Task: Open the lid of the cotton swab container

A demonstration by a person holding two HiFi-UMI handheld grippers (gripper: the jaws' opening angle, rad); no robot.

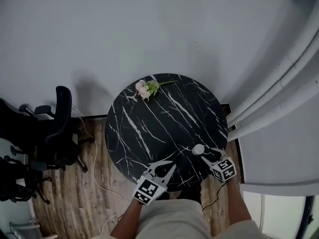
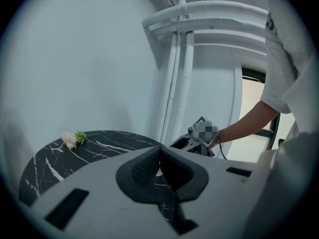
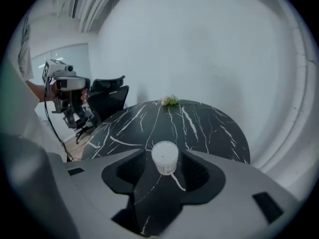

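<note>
Jaws near round marble table (image 1: 164, 128), white wall (image 1: 149, 24).

The cotton swab container (image 1: 198, 149) sits on the surface (image 1: 164, 118) near its front-right edge, between the spread jaws of the right tongs (image 3: 163, 154). The left tongs (image 2: 160, 153) are over the front edge, to its left. The flowers (image 1: 147, 88) lie at the far edge. An office chair (image 1: 59, 118) stands on the floor to the left.
</note>
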